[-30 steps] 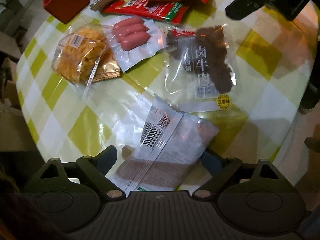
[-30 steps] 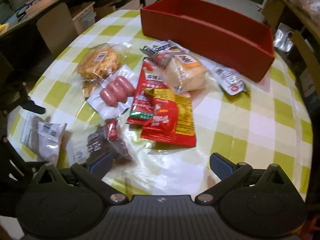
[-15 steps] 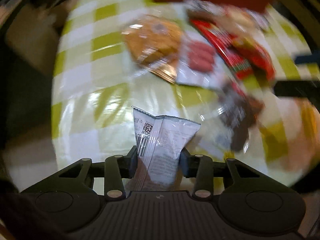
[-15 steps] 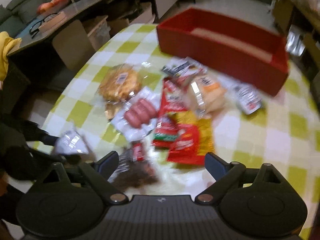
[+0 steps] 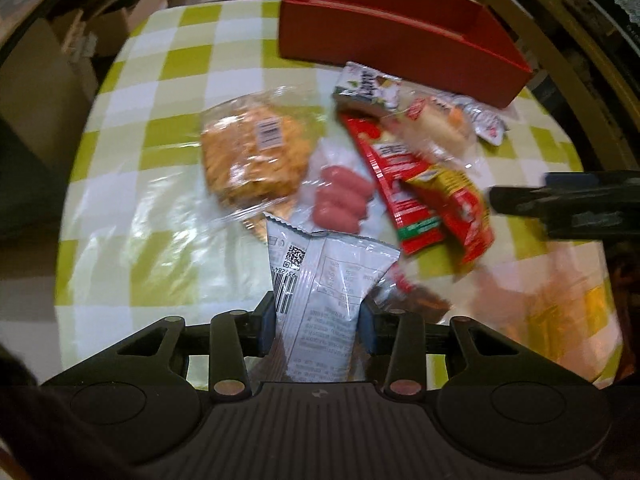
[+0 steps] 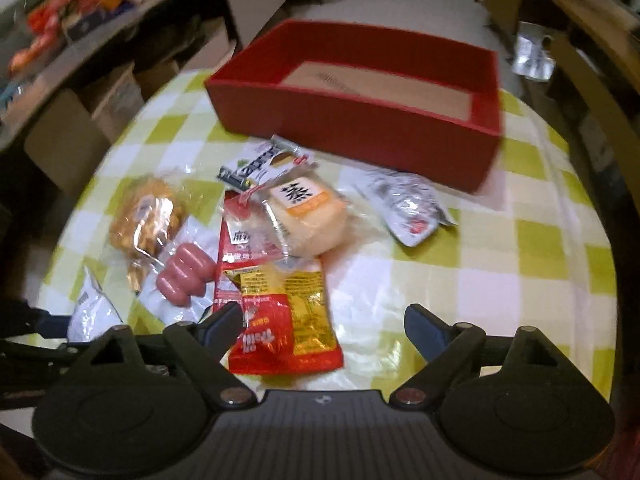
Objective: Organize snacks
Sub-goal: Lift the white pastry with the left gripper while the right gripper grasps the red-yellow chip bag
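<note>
Right wrist view: red box (image 6: pixel 360 136) holds no snacks, cardboard floor bare.

The round worktop (image 6: pixel 532 248) wears a glossy cloth checked in lime green and white, with glare from overhead light on it. At ten o'clock in the right wrist view stand cardboard boxes (image 6: pixel 116 96) under a long shelf (image 6: pixel 80 16) crowded with blurred orange and red clutter. At one o'clock a curved wooden chair back (image 6: pixel 592 76) rises, pale floor (image 6: pixel 400 4) beyond it.
</note>
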### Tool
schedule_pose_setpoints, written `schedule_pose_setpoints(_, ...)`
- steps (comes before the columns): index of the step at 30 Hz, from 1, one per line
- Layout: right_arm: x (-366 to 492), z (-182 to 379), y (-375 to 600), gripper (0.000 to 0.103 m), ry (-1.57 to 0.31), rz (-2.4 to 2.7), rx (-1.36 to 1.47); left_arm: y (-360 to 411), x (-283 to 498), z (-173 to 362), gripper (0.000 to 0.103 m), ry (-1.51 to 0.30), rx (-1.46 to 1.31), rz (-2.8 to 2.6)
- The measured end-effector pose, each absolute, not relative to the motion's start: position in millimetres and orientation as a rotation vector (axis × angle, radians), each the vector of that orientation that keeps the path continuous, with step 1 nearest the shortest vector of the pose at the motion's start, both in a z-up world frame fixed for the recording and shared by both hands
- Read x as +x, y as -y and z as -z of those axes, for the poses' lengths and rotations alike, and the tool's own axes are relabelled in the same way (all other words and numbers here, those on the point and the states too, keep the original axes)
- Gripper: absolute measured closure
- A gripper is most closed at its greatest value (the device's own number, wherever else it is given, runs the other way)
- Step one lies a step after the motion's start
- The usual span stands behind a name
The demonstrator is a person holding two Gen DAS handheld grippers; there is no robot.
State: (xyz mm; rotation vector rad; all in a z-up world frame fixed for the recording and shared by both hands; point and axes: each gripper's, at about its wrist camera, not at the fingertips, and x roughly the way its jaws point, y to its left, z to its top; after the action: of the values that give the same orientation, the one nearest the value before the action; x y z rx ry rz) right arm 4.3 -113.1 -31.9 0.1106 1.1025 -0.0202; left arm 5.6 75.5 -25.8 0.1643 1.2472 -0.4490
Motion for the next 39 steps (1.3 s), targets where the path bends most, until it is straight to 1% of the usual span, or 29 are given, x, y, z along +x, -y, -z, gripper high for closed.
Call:
schedule_pose_setpoints(5,19.2,48.5,112.3,0.014,-1.129,-0.063,0.152,-63.9,4.0,26.1,0.054,-1.243,0.18,0.485)
schedule_pose_setpoints(7,22.5,56.0,108.6,0.021,-1.157,-0.073,0.15,-62.1,5.9,29.9,0.054,-1.259,0.18,0.482)
schedule_pose_setpoints(8,22.9,58.2,107.0,0.027,-1.17,-0.089,0.153,-61.1,7.0,31.8,0.054,-1.265,0.183,0.479)
schedule_pose_setpoints(9,23.1,60.0,105.5,0.03,-1.178,-0.107,0.156,-59.7,8.0,33.3,0.054,-1.27,0.188,0.477)
schedule_pose_setpoints(16,26.7,72.1,102.3,0.03,-1.211,-0.106,0.145,-50.6,6.8,38.3,0.054,-1.279,0.22,0.488)
schedule_pose_setpoints(17,26.2,71.8,103.0,0.033,-1.206,-0.103,0.146,-50.2,6.5,38.7,0.054,-1.278,0.225,0.489)
schedule_pose_setpoints(18,25.0,70.8,103.1,0.041,-1.203,-0.103,0.138,-49.7,6.3,39.1,0.054,-1.278,0.23,0.488)
schedule_pose_setpoints(21,20.9,69.2,104.1,0.046,-1.193,-0.103,0.134,-49.2,6.6,40.2,0.053,-1.282,0.237,0.486)
schedule_pose_setpoints(34,-21.8,30.2,109.0,0.047,-1.116,-0.141,0.167,-35.6,5.9,28.9,0.053,-1.245,0.247,0.495)
schedule_pose_setpoints(39,-36.5,23.7,110.7,0.047,-1.102,-0.145,0.183,-26.6,1.3,25.0,0.054,-1.233,0.254,0.505)
